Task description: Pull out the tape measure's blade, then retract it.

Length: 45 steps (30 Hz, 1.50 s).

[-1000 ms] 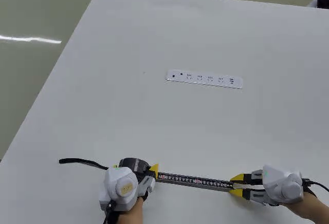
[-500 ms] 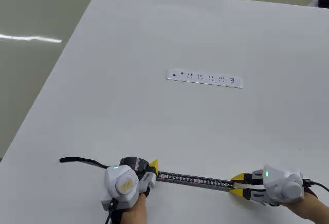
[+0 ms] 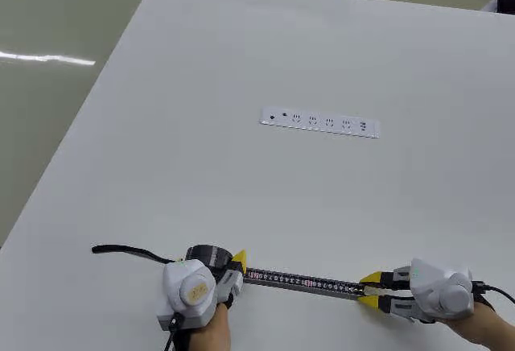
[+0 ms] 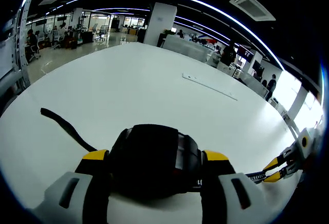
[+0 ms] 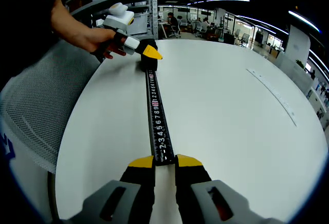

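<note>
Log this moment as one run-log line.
left gripper: shut on tape measure case | right gripper: shut on blade end | blade: drawn out straight over table | stage: pulled out, not yet retracted

The left tongs (image 3: 229,267) and right tongs (image 3: 368,289) have white rounded housings and yellow-tipped dark jaws; a black cable (image 3: 496,290) leaves the right one.

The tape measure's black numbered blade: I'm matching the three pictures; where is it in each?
Head view: the black numbered blade lies near the bottom, between the left gripper and the right gripper.
Left gripper view: the blade is a short stretch at lower right, beside the black case.
Right gripper view: the blade runs up the middle from the jaws.
Shared landmark: the long white power strip.
</note>
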Tool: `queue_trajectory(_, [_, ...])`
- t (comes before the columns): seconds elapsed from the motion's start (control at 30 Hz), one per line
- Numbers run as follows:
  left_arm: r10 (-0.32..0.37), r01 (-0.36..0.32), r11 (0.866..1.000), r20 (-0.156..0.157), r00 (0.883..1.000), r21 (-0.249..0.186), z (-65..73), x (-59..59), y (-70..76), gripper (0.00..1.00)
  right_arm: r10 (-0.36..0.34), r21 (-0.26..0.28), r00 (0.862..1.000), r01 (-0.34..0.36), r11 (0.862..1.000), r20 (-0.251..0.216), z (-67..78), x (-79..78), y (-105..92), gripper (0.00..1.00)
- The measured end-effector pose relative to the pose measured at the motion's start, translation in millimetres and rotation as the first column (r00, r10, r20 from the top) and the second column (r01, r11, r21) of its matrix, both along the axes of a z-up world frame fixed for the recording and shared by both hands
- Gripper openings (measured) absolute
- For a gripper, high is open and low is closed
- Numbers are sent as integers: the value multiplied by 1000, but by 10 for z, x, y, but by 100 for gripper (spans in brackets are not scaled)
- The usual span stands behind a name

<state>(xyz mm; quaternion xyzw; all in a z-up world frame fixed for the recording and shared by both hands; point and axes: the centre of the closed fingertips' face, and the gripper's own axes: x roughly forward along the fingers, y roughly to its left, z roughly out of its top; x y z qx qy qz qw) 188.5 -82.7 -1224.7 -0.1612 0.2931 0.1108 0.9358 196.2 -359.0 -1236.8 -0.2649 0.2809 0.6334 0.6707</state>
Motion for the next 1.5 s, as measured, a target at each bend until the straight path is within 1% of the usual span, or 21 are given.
queue_trajectory(0.2, [0,0,1000,10,1000,-10,18,-8,1,69,1,2,1000,-1,1000,-2,-4,3,1,12])
queue_trajectory(0.4, [-1,1,1000,12,1000,-21,16,-11,2,68,4,4,1000,-4,1000,-3,-3,-3,29,12])
queue_trajectory(0.83, [-6,6,1000,8,1000,-30,0,-12,5,68,6,7,1000,-6,1000,-4,31,-14,75,12])
queue_trajectory(0.97, [-5,6,999,7,1000,-32,5,-10,4,68,8,8,1000,-8,1000,-4,23,2,76,12])
queue_trajectory(1.1, [-7,7,999,10,1000,-35,17,-13,1,67,9,9,1000,-9,1000,-3,49,-3,98,12])
queue_trajectory(1.5, [-11,12,999,11,1000,-40,5,-14,6,67,9,14,1000,-9,1000,-4,39,4,133,12])
